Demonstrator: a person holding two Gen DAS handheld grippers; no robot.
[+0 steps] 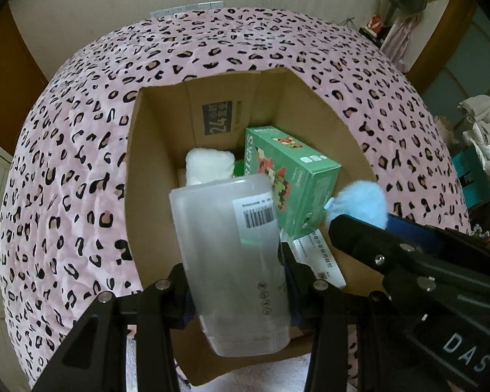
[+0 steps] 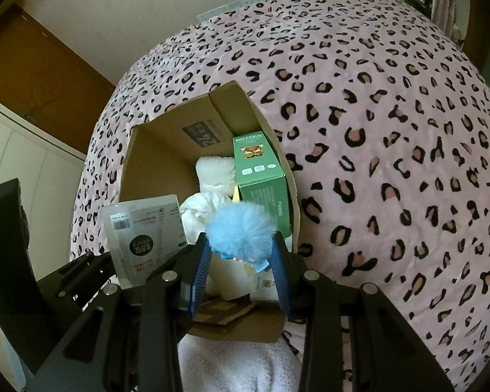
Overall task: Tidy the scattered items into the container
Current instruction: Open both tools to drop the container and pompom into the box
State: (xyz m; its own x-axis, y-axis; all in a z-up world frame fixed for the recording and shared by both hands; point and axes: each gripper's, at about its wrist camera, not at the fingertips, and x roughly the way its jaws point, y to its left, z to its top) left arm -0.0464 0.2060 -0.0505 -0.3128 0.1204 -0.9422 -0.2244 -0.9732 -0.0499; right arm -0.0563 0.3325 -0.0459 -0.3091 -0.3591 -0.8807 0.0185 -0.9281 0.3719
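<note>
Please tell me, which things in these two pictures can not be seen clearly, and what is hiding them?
- Cardboard box floor, left wrist view: hidden by the translucent package that the left gripper holds.
- Thing under the blue pompom, right wrist view: mostly covered by the pompom and the right gripper.
- Green box print: too small to read.
- White fluffy item: partly covered; kind unclear.

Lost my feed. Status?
Left gripper shut on translucent package, right gripper shut on blue pom-pom. Both over cardboard box. Green box and white plush already inside.
</note>
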